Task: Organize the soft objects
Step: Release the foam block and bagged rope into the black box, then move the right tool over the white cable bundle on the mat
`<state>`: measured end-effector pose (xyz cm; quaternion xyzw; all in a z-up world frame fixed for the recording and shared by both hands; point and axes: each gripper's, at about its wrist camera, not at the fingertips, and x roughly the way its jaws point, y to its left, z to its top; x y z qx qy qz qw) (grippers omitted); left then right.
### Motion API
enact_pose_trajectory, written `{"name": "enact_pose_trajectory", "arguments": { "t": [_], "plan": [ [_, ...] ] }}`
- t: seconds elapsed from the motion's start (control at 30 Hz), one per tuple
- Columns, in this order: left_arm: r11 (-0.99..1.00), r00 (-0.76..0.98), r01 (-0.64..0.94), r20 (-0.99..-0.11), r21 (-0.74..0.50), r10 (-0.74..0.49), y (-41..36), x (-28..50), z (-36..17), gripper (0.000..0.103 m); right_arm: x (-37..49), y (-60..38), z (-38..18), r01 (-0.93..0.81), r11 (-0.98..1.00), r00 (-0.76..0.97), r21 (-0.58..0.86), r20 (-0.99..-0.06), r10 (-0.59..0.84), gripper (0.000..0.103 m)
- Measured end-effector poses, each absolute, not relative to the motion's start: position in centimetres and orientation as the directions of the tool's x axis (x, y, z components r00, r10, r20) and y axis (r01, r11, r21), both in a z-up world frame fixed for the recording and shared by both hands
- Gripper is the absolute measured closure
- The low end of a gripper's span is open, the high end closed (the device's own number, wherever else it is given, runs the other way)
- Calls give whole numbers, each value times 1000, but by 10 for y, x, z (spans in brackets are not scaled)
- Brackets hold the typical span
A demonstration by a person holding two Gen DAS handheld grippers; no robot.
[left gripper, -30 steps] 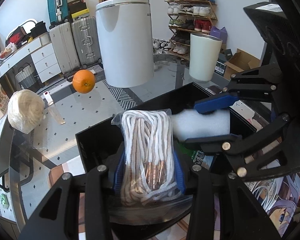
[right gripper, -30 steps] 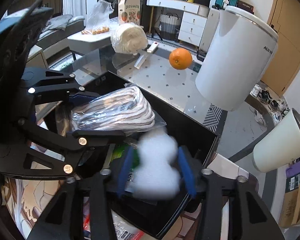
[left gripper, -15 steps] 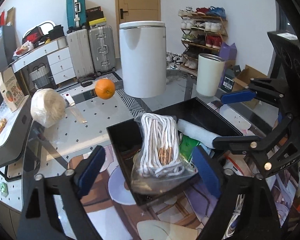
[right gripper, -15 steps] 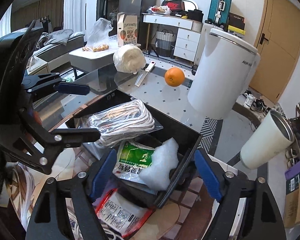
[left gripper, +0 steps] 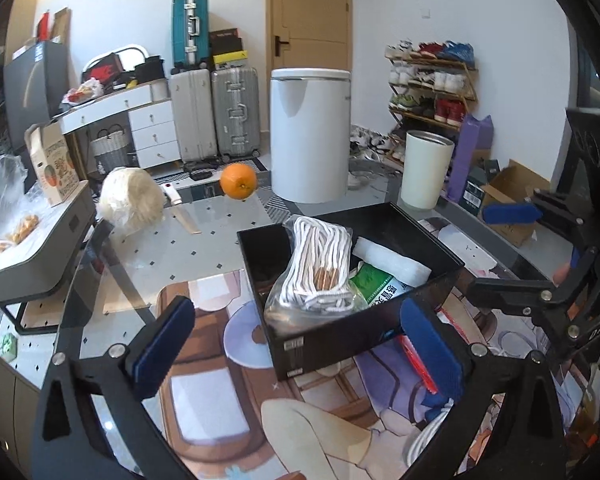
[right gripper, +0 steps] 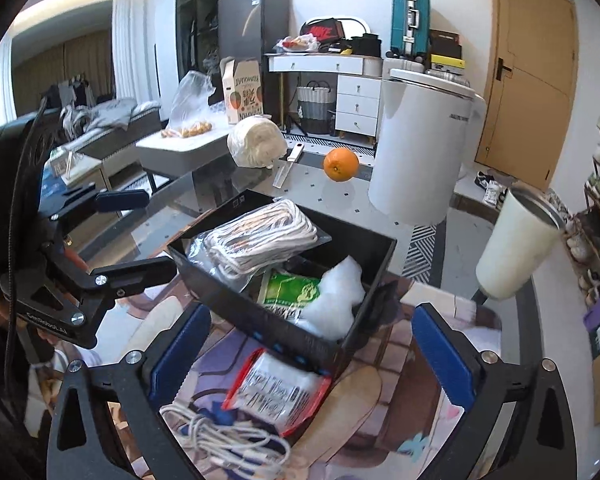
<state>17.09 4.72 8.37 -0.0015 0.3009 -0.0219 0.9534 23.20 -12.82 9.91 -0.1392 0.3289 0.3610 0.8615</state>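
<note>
A black box sits on the printed mat. Inside it lie a clear bag of white rope, a white foam piece and a green packet. My left gripper hangs short of the box's near wall, jaws opening wide, gripping nothing. My right gripper hovers at the box's other side, jaws also opening and empty. A red-edged packet and a white cable lie on the mat outside the box.
On the glass table beyond the box are an orange, a pale wrapped ball, a knife and a white cup. A tall white bin stands behind. A grey side table is at the left.
Both grippers opened: the left let go of the rope bag and the right of the white foam, and both now lie in the box. Both grippers drew back and up.
</note>
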Motion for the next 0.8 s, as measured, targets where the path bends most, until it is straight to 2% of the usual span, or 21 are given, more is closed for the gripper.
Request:
{"name": "enact_pose_trajectory", "arguments": {
  "t": [0.27,0.8],
  "plan": [
    [999,831,5,-555,-44,-29,41,150,82,0,215,-151,92,-678,731,514,74,-662,545,1],
    [1000,811,7,-585,-18,-16,25,134,69,0,204,-171,89,-663,745,514,75,-677,526,1]
  ]
}}
